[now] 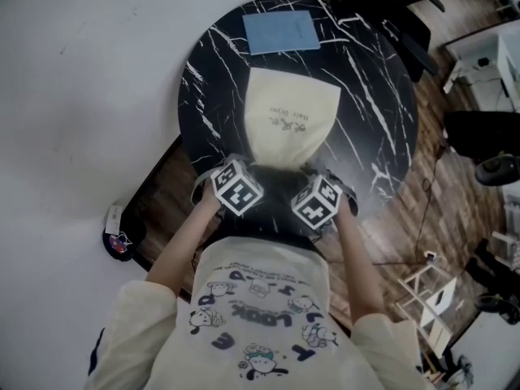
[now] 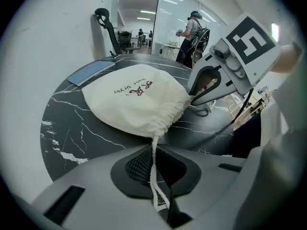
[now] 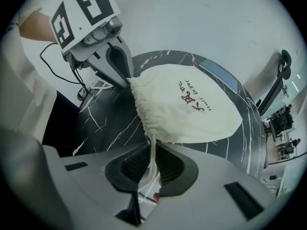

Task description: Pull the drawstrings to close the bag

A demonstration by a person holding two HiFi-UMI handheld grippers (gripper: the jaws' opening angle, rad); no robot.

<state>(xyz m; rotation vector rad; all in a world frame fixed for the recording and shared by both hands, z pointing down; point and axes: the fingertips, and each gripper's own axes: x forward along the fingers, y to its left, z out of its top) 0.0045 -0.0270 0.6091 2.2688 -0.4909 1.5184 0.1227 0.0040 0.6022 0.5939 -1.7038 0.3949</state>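
Cream bag [image 1: 286, 119] flat on black marble table [image 1: 382, 96], gathered mouth at table's near edge. Left gripper [image 2: 160, 200] pinched tight on left drawstring [image 2: 154, 162], right gripper [image 3: 144, 190] on right drawstring [image 3: 151, 162]. Both tipped steeply down, side by side over that edge.

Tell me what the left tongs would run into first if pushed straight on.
The left tongs, shut on the drawstring, would probably first meet the gathered mouth of the bag, with the table just beneath.

Matt cream cloth bag [image 1: 284, 120]; twisted white cord drawstrings [image 2: 153, 171]; glossy black marbled table [image 1: 374, 80].
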